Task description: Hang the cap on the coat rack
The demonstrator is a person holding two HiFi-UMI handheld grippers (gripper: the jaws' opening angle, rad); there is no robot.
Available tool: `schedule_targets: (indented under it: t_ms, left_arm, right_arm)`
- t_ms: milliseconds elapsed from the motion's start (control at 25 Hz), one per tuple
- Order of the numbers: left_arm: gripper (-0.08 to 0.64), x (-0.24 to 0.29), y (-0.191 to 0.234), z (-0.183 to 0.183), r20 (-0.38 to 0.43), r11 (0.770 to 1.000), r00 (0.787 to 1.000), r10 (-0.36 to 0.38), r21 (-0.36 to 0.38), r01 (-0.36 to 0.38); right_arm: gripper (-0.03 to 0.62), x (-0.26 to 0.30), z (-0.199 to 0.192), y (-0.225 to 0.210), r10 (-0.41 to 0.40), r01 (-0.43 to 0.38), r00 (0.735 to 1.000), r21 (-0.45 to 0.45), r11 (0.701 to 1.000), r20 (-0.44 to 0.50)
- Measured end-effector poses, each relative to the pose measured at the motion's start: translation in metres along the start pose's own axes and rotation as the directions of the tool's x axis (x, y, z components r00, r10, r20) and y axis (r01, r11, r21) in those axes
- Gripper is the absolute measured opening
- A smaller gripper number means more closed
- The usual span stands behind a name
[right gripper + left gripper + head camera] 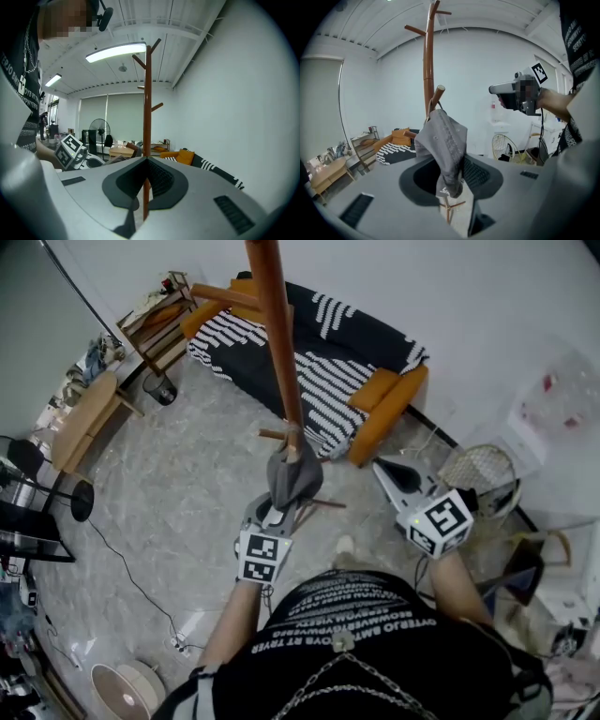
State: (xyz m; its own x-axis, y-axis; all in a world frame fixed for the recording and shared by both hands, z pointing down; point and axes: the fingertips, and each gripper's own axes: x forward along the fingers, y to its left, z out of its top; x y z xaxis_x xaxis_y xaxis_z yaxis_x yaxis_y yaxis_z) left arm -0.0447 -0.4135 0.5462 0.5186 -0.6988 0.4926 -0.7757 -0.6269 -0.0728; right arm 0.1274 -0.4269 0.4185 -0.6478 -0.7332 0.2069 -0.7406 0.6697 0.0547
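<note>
The floor point(178, 493) is pale grey and marbled. Above it, the left gripper point(279, 514) has its fingers clamped on the grey cap point(292, 480), which rests against the pole of the coat rack point(277, 343) at a low peg. The right gripper point(386, 470) is off to the right, fingers pressed together on nothing. A striped sofa point(328, 362) with orange cushions stands by the white wall, and a wooden bench point(84, 418) is at left.

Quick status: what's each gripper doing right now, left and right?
Left gripper: closed on the gray cap.
Right gripper: closed, holding nothing.
</note>
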Motion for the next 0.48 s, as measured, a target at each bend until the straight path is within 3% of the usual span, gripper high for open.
schedule_targets:
  t_ms: [160, 480]
  left_arm:
    - [0.140, -0.018, -0.001, 0.001, 0.032, 1.000, 0.999, -0.006, -0.005, 0.006]
    - [0.131, -0.067, 0.021, 0.027, 0.144, 0.998, 0.988, 0.061, -0.041, -0.056]
  right_arm:
    - [-0.009, -0.001, 0.007, 0.012, 0.004, -0.003, 1.000, -0.008, 1.000, 0.008]
    - [-0.009, -0.009, 0.011, 0.034, 0.000, 0.000, 1.000, -0.005, 1.000, 0.025]
